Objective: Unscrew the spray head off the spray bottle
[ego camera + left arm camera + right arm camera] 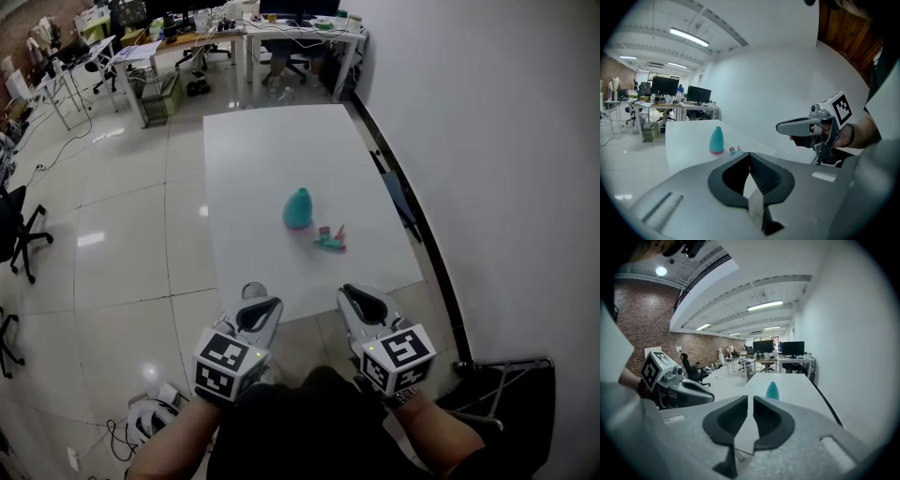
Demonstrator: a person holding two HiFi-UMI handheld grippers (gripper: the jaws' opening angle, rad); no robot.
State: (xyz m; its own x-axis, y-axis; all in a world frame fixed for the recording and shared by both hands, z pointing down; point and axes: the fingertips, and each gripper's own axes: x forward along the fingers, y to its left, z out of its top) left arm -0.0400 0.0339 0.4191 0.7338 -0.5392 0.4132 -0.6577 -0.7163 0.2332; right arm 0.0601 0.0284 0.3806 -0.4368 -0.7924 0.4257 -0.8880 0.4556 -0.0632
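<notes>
1. Nearest, low in the head view: left gripper [255, 305] with jaws pressed together, right gripper [358, 298] with jaws a narrow slit apart, both empty.
2. Hover by the near edge of the white table [272, 150], well apart from the task's parts.
3. Looks finished: spray head [330, 239] off the spray bottle [298, 208], lying just beside it, lower right of centre.
4. Leaves seemingly nothing to unscrew.
5. Stands upright mid-table, centre frame: teal, rounded, tapering upward. Shows teal and pink on the small head.
</notes>
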